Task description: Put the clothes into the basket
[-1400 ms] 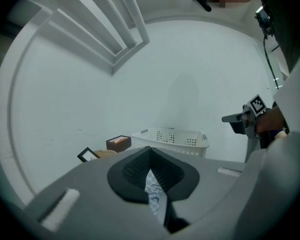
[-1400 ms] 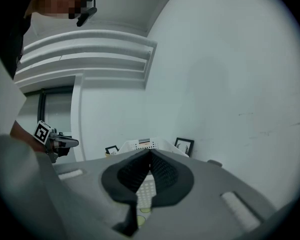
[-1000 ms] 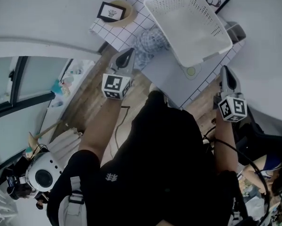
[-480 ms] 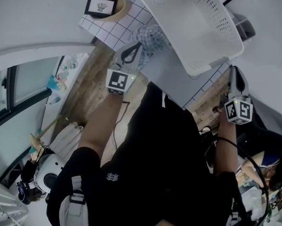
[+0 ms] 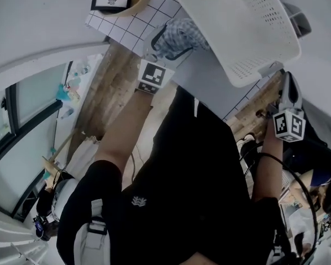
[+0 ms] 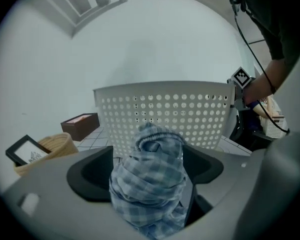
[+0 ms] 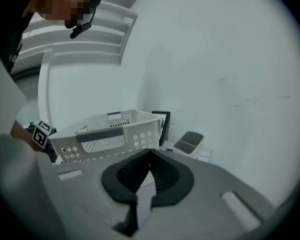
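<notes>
The left gripper (image 6: pixel 148 176), its jaws just now opening wide, straddles without pinching a crumpled blue-and-white checked cloth (image 6: pixel 155 149) at the near edge of the white grid-tiled counter (image 5: pixel 121 29), seemingly to lift it into the white perforated plastic basket (image 6: pixel 160 109) just behind, while the right gripper (image 7: pixel 148 164) hangs closed and empty.

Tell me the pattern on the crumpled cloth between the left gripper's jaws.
The crumpled cloth is blue-and-white checked, clearest in the left gripper view.

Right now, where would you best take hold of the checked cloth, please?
Best across the bunched middle of the checked cloth, coming from the near side towards the basket: it stands as a tall, narrow heap, and the basket wall blocks its far side.
</notes>
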A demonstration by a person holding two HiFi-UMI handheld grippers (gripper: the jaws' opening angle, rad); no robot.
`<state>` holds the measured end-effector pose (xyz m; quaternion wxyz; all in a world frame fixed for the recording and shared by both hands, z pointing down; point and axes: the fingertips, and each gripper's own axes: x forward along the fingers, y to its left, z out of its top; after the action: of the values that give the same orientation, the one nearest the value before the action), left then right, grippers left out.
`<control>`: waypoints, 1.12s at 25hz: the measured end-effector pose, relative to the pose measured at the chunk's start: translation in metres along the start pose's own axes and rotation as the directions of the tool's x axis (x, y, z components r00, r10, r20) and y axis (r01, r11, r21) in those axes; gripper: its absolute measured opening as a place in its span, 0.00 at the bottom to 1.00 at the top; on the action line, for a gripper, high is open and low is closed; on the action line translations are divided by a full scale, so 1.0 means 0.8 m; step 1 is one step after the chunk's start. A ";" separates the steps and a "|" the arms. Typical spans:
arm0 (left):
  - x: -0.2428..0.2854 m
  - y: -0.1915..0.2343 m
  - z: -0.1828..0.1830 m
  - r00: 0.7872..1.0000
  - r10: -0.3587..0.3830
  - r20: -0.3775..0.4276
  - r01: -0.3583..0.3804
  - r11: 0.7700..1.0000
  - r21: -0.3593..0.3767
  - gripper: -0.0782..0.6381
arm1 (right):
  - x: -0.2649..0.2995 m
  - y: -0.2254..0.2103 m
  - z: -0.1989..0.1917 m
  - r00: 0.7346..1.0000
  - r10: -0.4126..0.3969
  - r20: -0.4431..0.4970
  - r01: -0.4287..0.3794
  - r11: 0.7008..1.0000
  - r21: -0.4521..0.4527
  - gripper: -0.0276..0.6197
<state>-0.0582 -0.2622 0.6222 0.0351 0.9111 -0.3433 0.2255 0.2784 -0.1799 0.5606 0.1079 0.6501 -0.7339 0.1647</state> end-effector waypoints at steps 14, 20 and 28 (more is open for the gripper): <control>0.059 -0.008 -0.057 0.985 -0.105 -0.136 0.103 0.994 -0.024 0.85 | -0.010 -0.004 -0.034 0.995 -0.075 -0.059 0.078 0.996 0.044 0.05; 0.059 -0.012 -0.063 0.978 -0.100 -0.185 0.093 0.994 -0.049 0.71 | -0.016 -0.005 -0.037 0.995 -0.082 -0.050 0.085 0.995 0.060 0.05; 0.025 -0.011 -0.048 0.982 -0.107 -0.156 0.067 0.968 -0.243 0.46 | -0.023 -0.003 -0.005 0.996 -0.085 0.007 0.084 0.993 0.086 0.05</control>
<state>-0.0544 -0.2595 0.6659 0.1820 0.8923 -0.3230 0.2574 0.2829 -0.1612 0.5578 0.0828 0.6853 -0.6987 0.1878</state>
